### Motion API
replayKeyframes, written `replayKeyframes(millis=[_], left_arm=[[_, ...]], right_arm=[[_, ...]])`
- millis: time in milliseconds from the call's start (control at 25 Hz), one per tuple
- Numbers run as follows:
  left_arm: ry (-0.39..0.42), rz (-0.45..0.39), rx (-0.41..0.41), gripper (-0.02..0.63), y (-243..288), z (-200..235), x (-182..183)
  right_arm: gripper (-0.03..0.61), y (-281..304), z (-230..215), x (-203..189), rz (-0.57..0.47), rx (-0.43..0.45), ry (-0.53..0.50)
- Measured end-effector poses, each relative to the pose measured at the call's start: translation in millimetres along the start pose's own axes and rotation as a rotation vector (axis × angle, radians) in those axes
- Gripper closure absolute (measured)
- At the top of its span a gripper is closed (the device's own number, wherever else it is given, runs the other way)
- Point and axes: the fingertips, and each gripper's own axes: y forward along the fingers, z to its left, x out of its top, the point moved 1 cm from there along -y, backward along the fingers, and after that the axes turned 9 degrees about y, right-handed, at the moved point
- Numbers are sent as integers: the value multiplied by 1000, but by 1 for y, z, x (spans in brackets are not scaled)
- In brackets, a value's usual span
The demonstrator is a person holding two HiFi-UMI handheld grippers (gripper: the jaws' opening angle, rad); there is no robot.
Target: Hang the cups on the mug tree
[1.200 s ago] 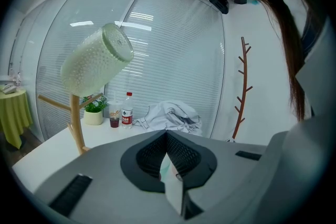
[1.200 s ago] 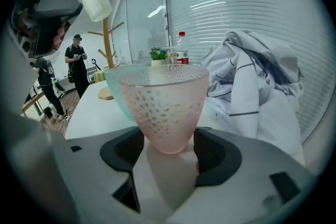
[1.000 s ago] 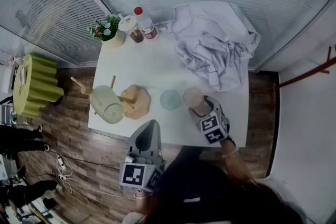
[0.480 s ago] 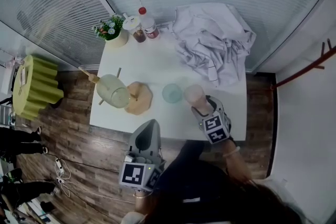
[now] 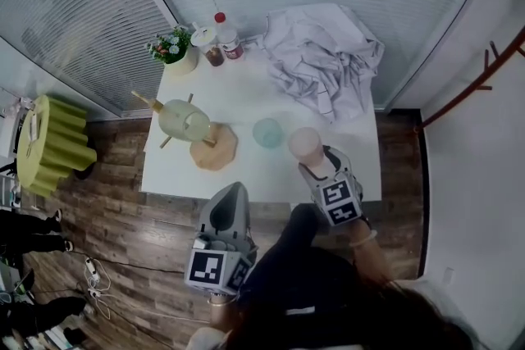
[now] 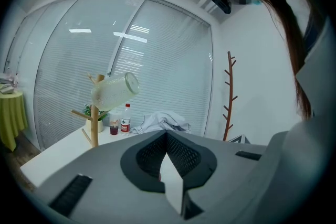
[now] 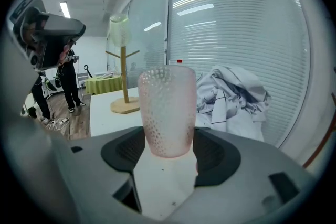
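My right gripper (image 5: 315, 168) is shut on a pink dimpled cup (image 5: 304, 144), its pads pressing both sides of the cup (image 7: 167, 113) low down. I cannot tell whether the cup rests on the white table (image 5: 246, 98) or hangs just above it. A pale blue cup (image 5: 267, 132) stands to its left. The wooden mug tree (image 5: 212, 147) stands at the table's left with a green cup (image 5: 183, 120) hung on a peg. My left gripper (image 5: 228, 213) is shut and empty, held off the table's front edge; its view shows the green cup (image 6: 114, 92) on the tree (image 6: 94, 126).
A crumpled white cloth (image 5: 324, 61) covers the table's back right. A flower pot (image 5: 174, 52), a jar (image 5: 201, 37) and a red-capped bottle (image 5: 223, 33) stand at the back left. A green-draped side table (image 5: 49, 139) is on the floor at left, a red-brown coat stand (image 6: 229, 94) by the wall.
The head view has shifted, so the table sits a little higher in the picture. My right gripper keeps its hold on the pink cup. The left gripper has stayed off the front edge.
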Motion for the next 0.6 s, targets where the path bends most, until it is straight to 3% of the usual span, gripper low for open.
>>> replayKeyframes(millis=[200, 400, 600], left_arm=[[29, 49, 19, 614, -31, 3, -7], [46, -1, 2, 614, -57, -5, 7], [36, -6, 46, 614, -87, -3, 5]], right_arm=[[284, -22, 19, 4, -31, -15, -8], [284, -44, 38, 6, -59, -19, -15], [284, -62, 60, 9, -75, -2, -28]])
